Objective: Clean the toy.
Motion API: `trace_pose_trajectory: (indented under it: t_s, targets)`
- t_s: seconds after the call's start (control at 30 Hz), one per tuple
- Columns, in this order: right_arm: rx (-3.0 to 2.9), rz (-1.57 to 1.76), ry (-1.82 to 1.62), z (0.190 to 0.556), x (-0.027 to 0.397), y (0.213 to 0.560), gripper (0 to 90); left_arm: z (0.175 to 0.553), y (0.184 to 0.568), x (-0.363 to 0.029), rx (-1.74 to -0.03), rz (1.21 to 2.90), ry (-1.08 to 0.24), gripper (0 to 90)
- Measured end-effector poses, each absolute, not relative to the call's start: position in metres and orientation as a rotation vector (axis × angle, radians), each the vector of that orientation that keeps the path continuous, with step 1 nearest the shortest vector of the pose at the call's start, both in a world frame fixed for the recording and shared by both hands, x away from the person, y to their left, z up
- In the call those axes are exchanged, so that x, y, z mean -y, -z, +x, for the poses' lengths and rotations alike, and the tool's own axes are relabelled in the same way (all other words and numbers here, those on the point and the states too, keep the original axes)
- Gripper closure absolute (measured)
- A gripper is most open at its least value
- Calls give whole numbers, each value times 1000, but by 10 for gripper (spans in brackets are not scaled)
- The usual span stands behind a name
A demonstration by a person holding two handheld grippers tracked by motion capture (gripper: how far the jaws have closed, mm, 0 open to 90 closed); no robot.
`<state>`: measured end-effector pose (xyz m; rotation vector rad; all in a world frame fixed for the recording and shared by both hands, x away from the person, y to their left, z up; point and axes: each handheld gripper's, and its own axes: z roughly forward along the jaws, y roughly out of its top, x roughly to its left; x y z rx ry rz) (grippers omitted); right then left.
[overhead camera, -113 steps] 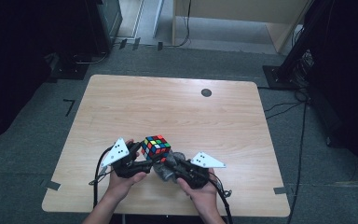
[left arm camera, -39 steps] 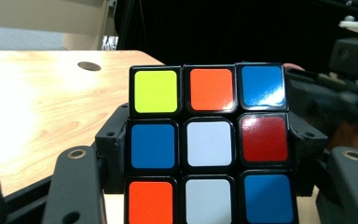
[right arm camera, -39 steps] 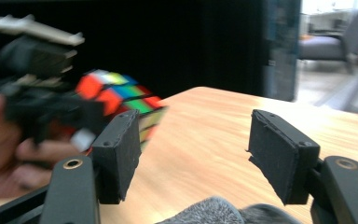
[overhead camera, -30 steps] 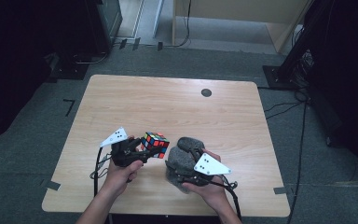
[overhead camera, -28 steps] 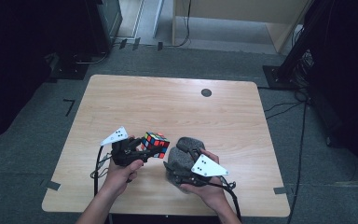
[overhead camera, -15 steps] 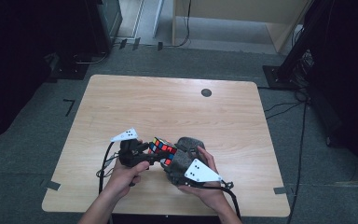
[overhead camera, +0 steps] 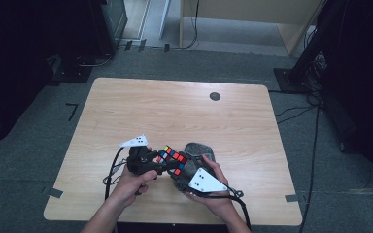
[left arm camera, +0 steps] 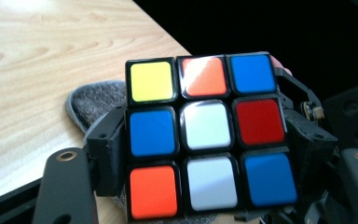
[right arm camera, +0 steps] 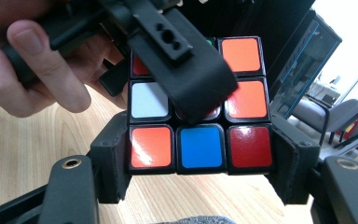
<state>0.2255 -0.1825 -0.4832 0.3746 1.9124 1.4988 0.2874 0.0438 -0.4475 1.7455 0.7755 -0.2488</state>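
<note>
The Rubik's cube is held above the desk – clamped between both tools, left tool and right tool; a layer could jam if twisted misaligned.

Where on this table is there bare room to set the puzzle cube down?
The table's far half, from the round cable hole back toward the hands, lies bare, as do both side margins. The near middle is crowded: the Rubik's cube, grey cloth and cables sit there.

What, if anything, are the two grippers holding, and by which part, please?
Both hold the puzzle cube: the left gripper clamps its lower two rows at opposite sides; the right gripper clamps its bottom row likewise.
</note>
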Motion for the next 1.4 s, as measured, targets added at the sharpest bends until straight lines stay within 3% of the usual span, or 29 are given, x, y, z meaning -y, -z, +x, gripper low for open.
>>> trace_pose_trajectory:
  t_s: [0.53,0.77,1.03,1.4]
  targets:
    - [-1966,412,-1437,231,194,486,343,288,436,-66,-741,1572,187,189]
    - [-1941,556,-1469,238,208,483,342,284,441,-64,-699,1709,-10,102]
    - [-1904,820,-1591,244,229,466,342,273,457,-51,-576,1893,-323,98]
    - [-2023,1023,-1721,234,215,442,342,256,462,-34,-430,1943,-471,99]
